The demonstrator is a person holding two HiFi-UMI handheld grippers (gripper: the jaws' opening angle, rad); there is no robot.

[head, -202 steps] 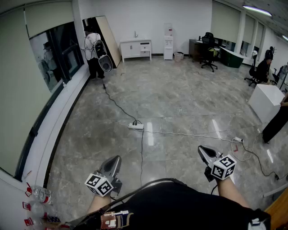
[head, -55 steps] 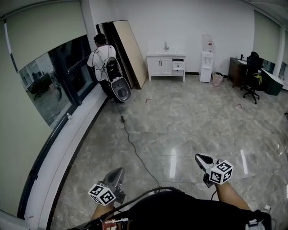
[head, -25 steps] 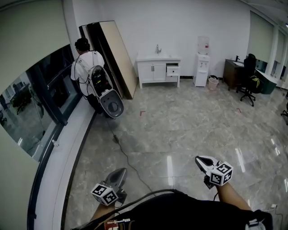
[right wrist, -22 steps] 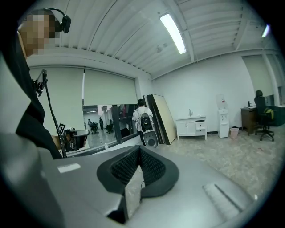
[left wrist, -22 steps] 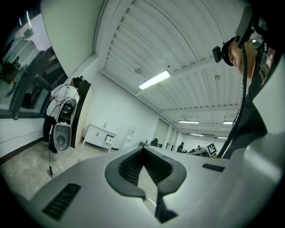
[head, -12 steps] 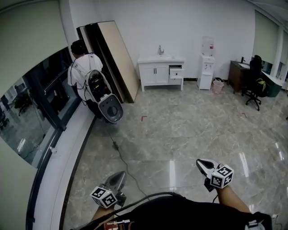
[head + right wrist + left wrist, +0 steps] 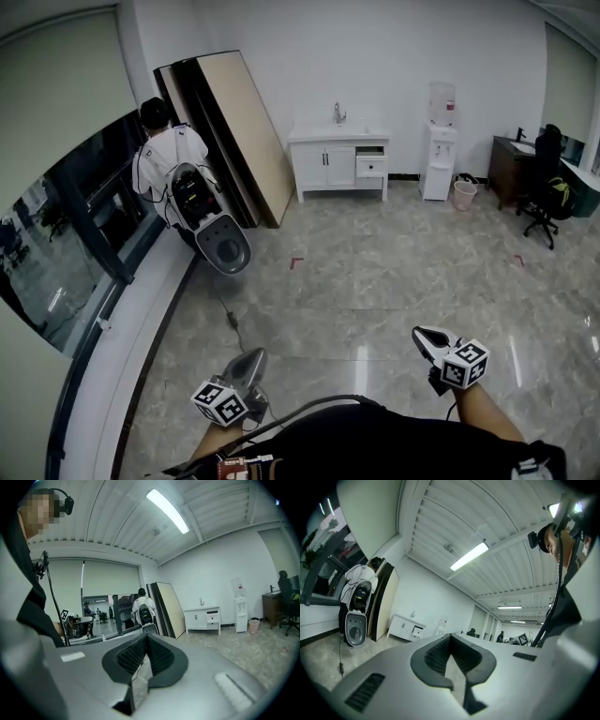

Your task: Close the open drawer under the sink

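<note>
Head view: grey marble-tiled floor [image 7: 375, 281] stretches from both grippers to the far wall. At its far edge a tall beige-and-black board [image 7: 248, 131] leans beside a white sink cabinet [image 7: 328, 167]. The cabinet's small upper-right drawer [image 7: 371, 166] is pulled out. A person in a white shirt [image 7: 164, 155] stands at the left edge, and a thin black cable [image 7: 228, 314] lies nearer. The grey left gripper [image 7: 255, 354] and grey right gripper [image 7: 419, 331] have their jaws pressed together with nothing between them, well apart from the drawer.
</note>
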